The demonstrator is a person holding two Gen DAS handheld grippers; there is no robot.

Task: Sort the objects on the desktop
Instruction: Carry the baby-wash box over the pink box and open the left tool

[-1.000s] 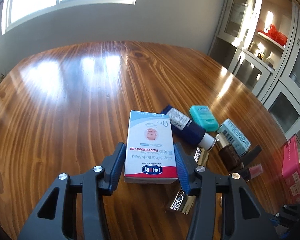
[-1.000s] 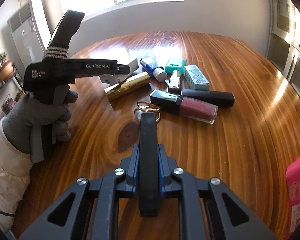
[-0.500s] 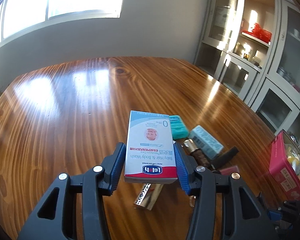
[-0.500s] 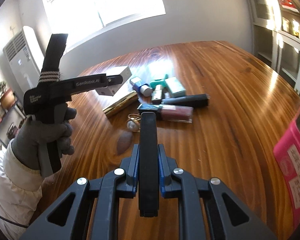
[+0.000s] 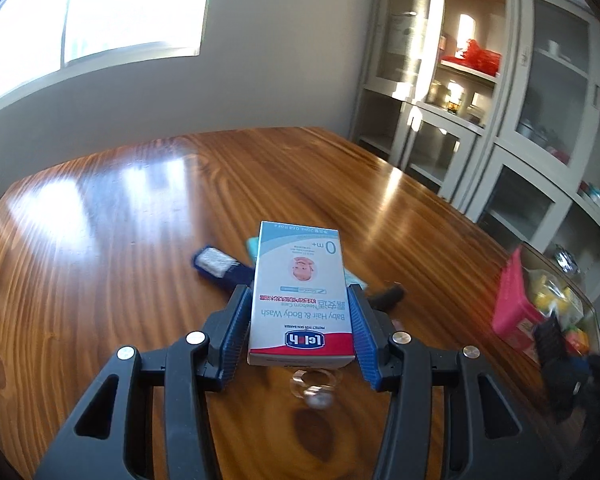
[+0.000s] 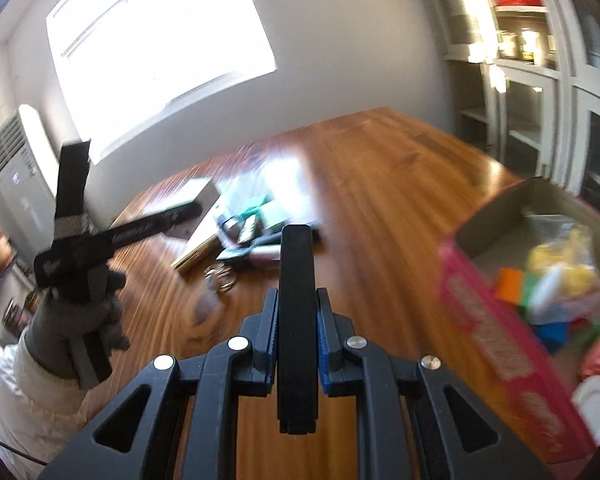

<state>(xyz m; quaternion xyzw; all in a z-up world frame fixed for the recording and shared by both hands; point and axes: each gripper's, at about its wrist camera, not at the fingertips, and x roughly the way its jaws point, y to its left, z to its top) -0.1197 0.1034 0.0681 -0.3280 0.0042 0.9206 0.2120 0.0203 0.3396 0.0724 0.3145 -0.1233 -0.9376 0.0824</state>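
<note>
The left gripper pinches the Baby Hair & Body Wash box above the wooden table; the right gripper clamps a black bar. Both should travel level toward the pink box, releasing only once inside its walls.

The left tool clamps a white and blue baby wash box between both blue-padded fingers, holding it clear of the wooden bench. Below the box, on the bench, lies a blurred ring-shaped item. Beyond the box, a dark blue tube lies on the bench, and a teal item shows at the box's left edge. A pink carton stands open near the bench's right edge.
</note>
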